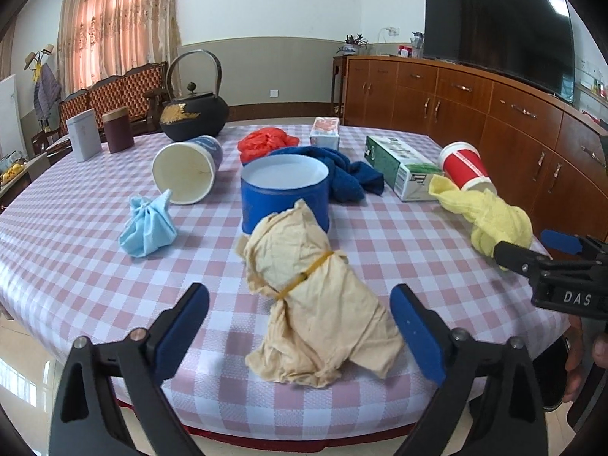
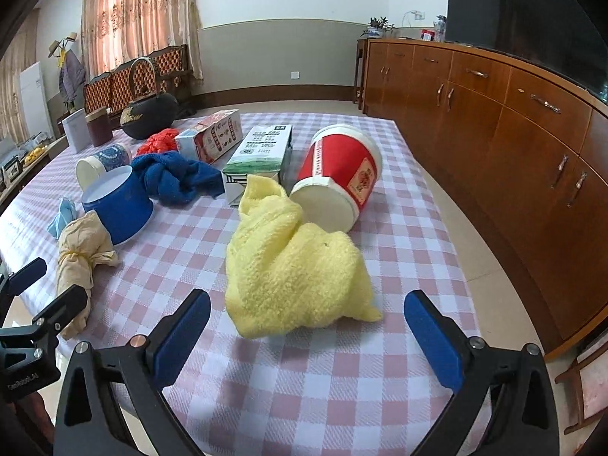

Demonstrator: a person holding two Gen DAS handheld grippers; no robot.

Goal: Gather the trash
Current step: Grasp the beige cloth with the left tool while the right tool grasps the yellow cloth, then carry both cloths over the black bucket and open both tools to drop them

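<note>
The left gripper point(image 1: 300, 326) is held wide open at the near edge of the checked table point(image 1: 399, 243), and the beige bundle point(image 1: 315, 304), tied with a yellow rubber band, is seen lying between its 2 blue pads without being touched. Just behind the bundle, touching its far end, a blue tin point(image 1: 285, 193) is stood upright. To the left, a light blue wad point(image 1: 146, 224) is found beside a tipped paper cup point(image 1: 188, 167).

The right gripper point(image 2: 307, 330) is likewise spread wide, with nothing gripped. The yellow cloth point(image 2: 292, 262) is placed just ahead of its pads, between them in line but clear of both. Behind the cloth, a red cup point(image 2: 342, 174) is laid on its side, touching it, next to a green-and-white carton point(image 2: 262, 152). Further back, a dark blue cloth point(image 2: 174, 178) and a red bag point(image 2: 157, 142) are seen
</note>
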